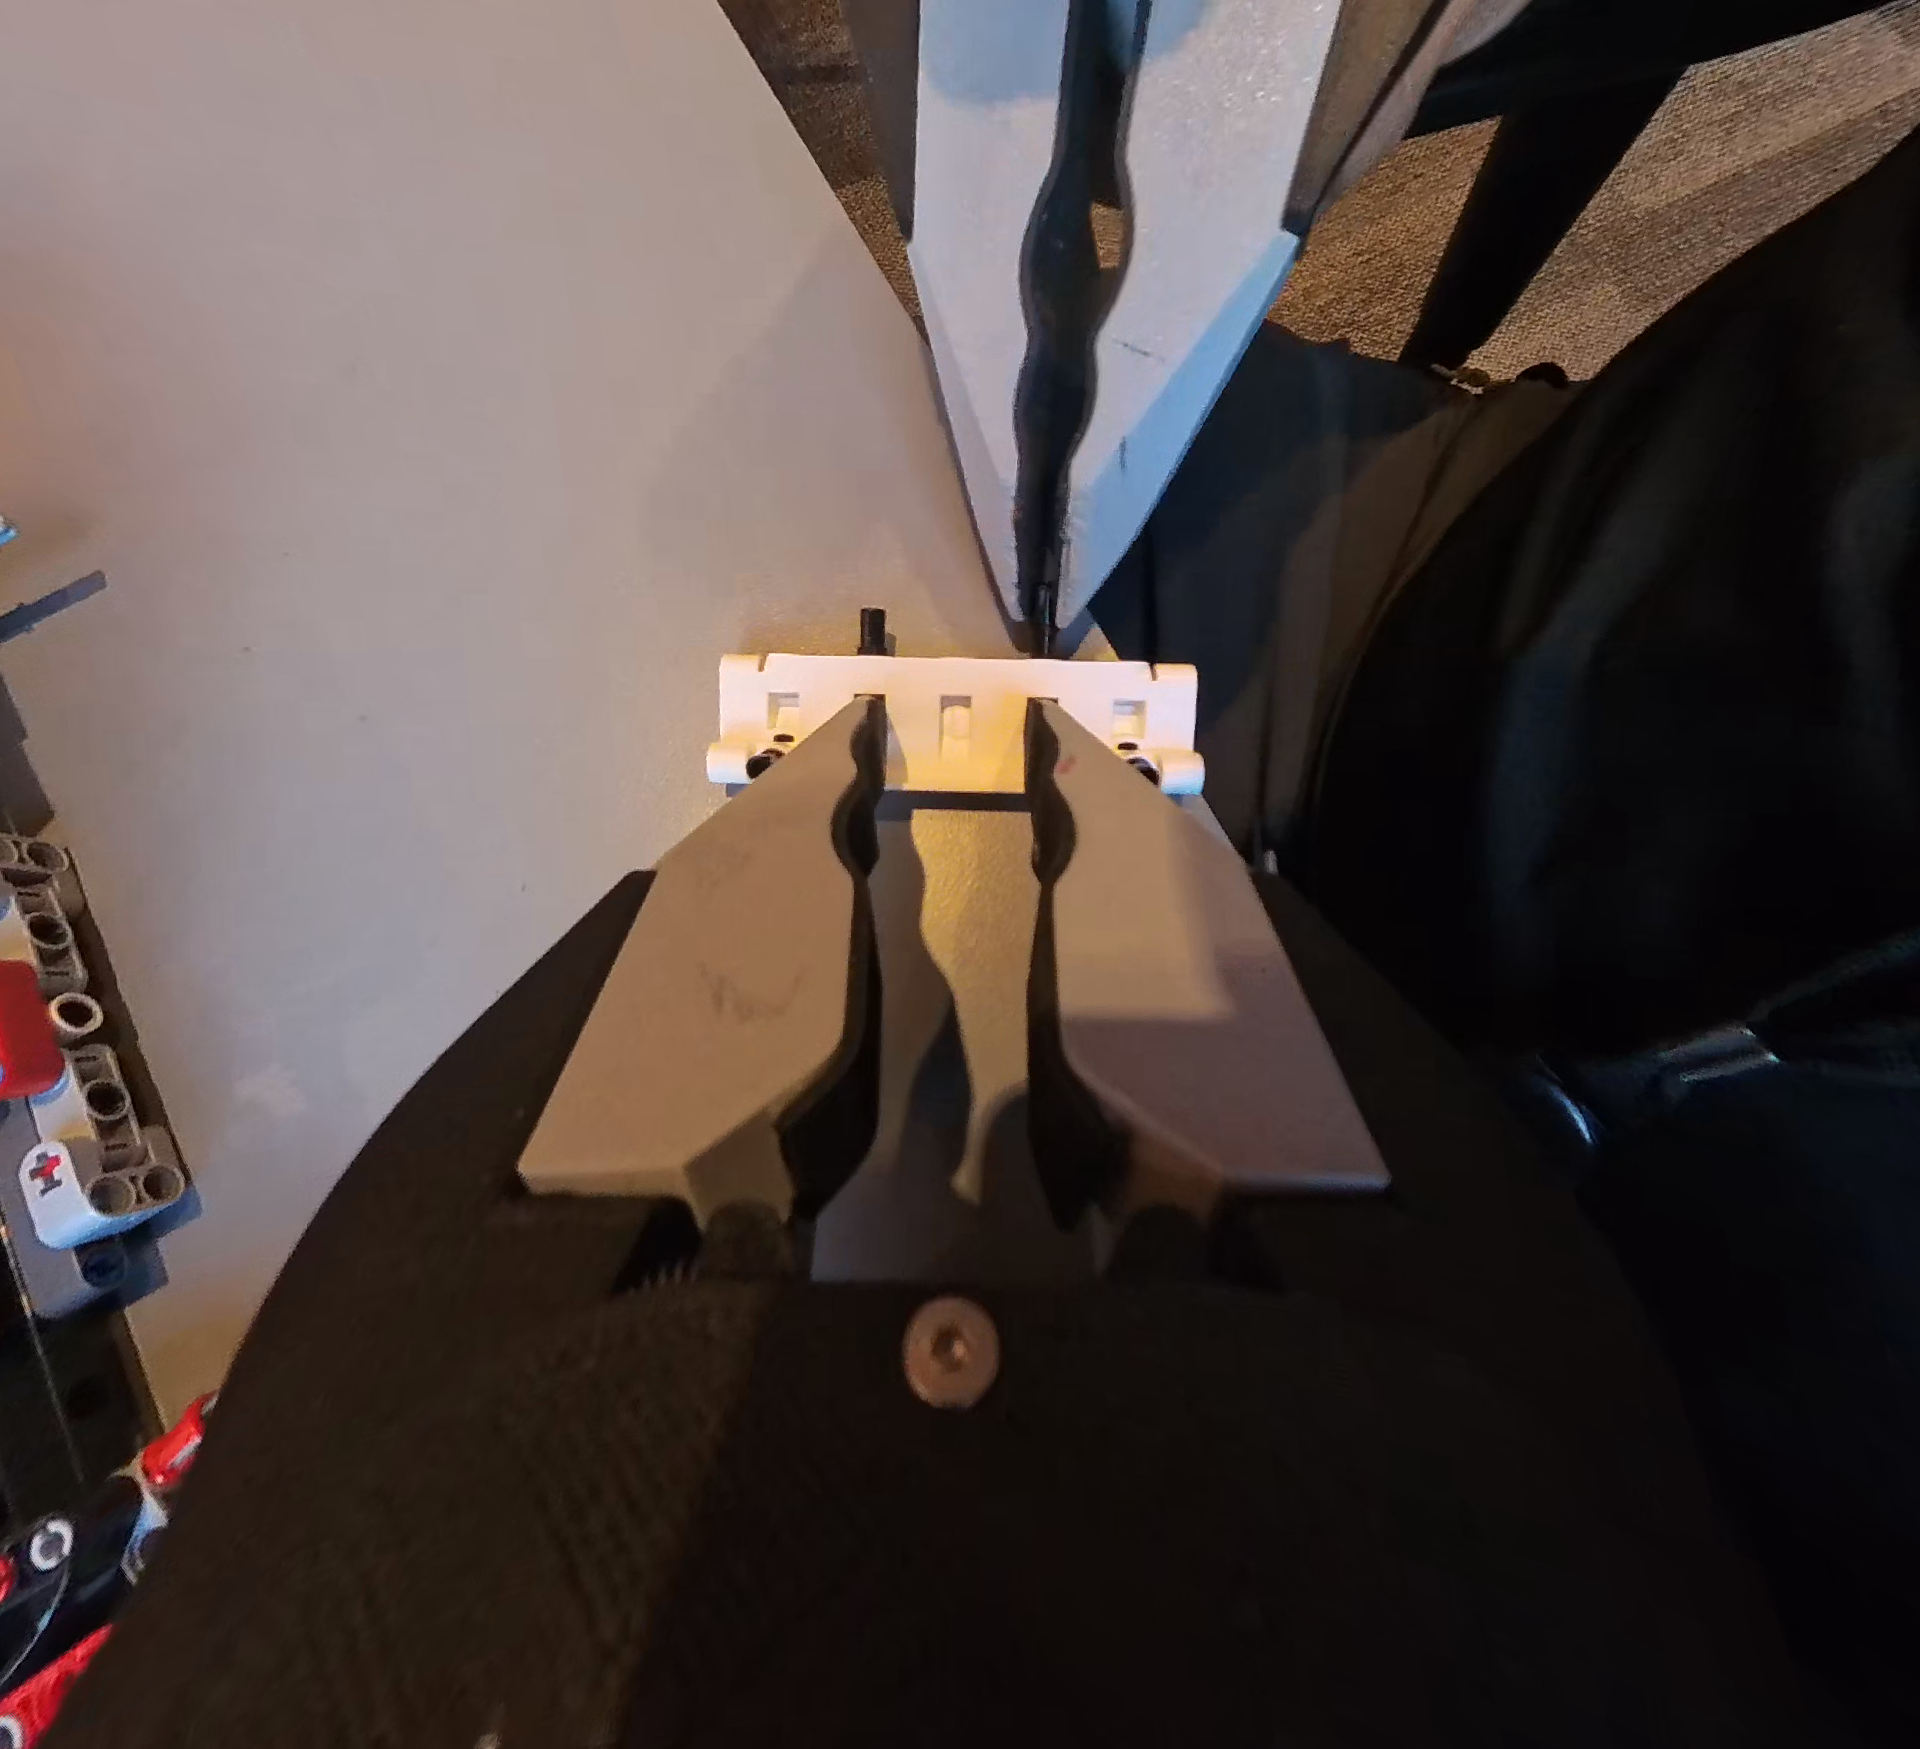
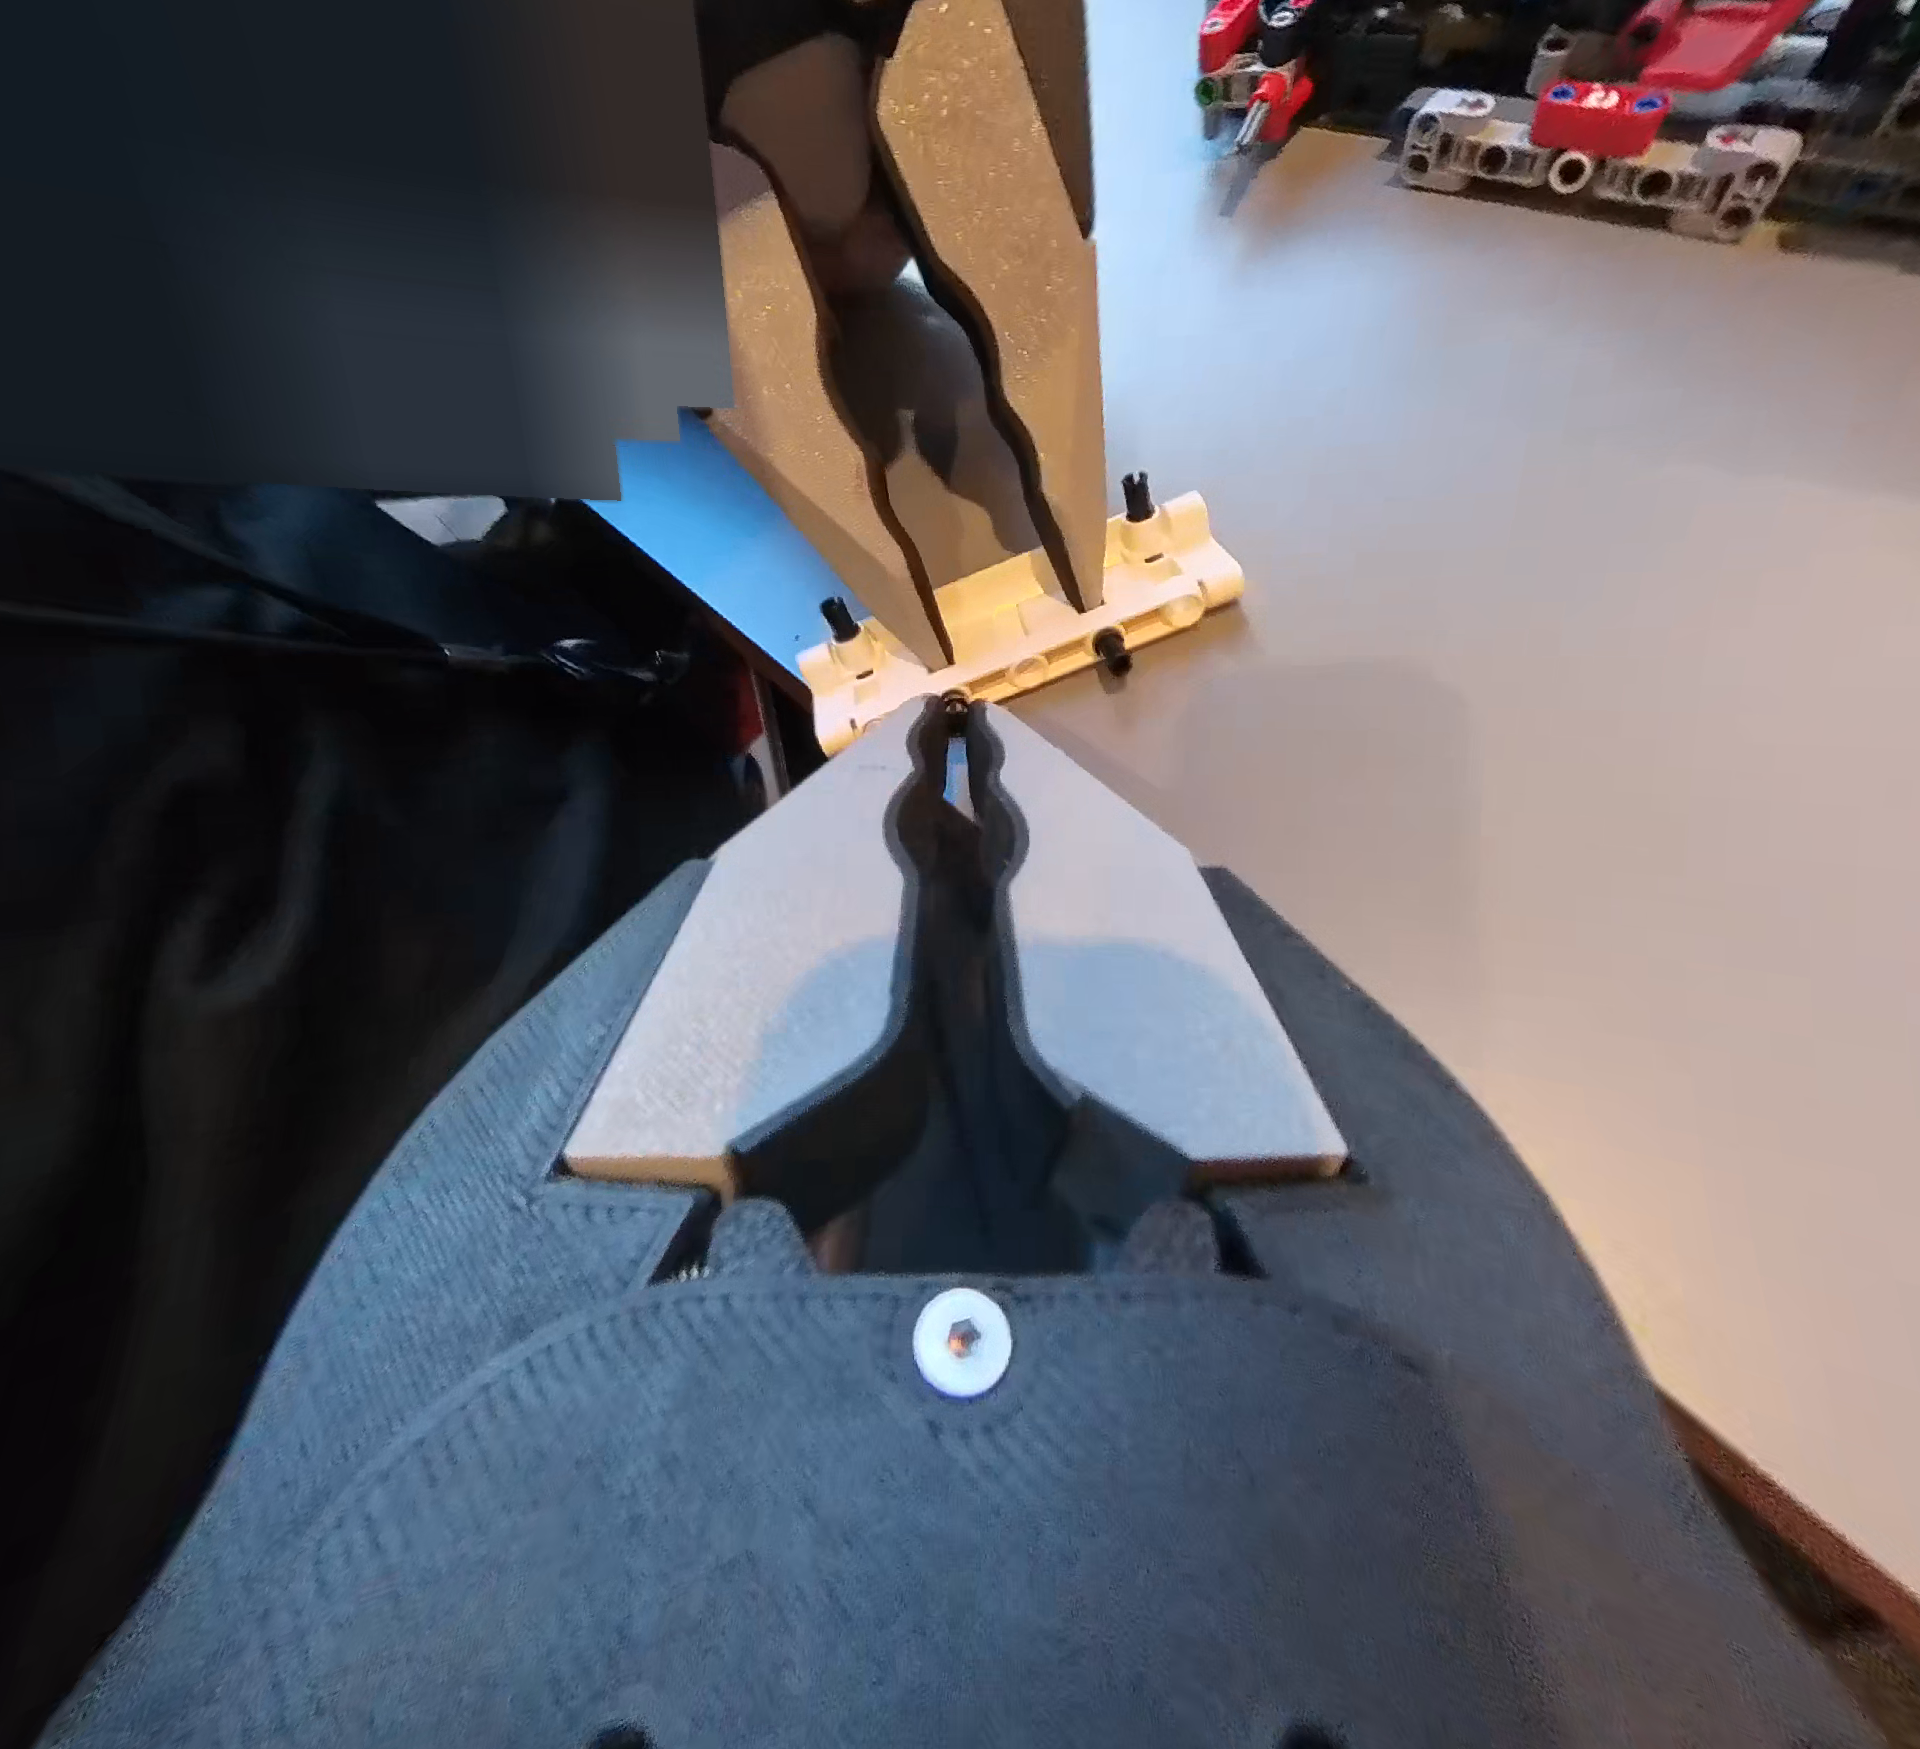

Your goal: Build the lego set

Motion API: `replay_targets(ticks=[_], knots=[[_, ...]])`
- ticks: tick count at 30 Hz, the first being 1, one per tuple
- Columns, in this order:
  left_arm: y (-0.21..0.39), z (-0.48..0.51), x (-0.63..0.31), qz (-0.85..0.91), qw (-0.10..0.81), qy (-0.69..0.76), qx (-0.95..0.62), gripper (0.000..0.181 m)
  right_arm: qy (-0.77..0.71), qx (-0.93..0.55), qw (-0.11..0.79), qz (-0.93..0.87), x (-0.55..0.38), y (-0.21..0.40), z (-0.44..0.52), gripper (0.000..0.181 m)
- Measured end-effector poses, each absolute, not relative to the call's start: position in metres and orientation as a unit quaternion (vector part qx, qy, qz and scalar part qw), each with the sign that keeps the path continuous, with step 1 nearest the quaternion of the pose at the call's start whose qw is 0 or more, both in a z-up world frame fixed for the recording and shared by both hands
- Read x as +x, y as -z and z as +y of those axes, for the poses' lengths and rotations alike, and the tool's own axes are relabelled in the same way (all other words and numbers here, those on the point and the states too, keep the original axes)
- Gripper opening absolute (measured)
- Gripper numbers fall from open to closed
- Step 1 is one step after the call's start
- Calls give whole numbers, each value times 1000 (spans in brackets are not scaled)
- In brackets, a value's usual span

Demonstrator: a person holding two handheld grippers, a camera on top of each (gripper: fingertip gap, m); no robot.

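A white lego panel lies at the table's near edge and also shows in the right wrist view. My left gripper is shut on the panel's middle section, fingers a little apart; it comes down from above in the right wrist view. My right gripper is shut on a small black pin at the panel's side edge; in the left wrist view it points down behind the panel. Other black pins stick out of the panel, one showing in the left wrist view.
A partly built red, black and grey lego car stands at the far right of the grey table; part of it shows at the left edge of the left wrist view. Dark clothing lies just past the table edge. Only a small space, under 4 cm, lies between the two pairs of fingers.
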State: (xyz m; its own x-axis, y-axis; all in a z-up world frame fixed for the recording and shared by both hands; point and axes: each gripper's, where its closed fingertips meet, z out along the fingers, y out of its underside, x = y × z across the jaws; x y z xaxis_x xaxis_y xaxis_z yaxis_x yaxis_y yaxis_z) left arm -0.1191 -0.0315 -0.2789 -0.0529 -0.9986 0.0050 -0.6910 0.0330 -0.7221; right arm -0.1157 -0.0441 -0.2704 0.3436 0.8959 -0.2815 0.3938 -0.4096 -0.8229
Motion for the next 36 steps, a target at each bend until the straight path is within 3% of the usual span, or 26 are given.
replay_targets(ticks=[14,24,36], knots=[[279,-29,-123,655,279,283,-642,24,-475,-782,338,-221,-118,269,-39,2],[279,-29,-125,653,283,281,-644,24,-414,-778,399,-252,-120,274,-45,2],[279,-27,-125,653,283,279,-645,24,-318,-754,355,-452,-118,273,-41,2]])
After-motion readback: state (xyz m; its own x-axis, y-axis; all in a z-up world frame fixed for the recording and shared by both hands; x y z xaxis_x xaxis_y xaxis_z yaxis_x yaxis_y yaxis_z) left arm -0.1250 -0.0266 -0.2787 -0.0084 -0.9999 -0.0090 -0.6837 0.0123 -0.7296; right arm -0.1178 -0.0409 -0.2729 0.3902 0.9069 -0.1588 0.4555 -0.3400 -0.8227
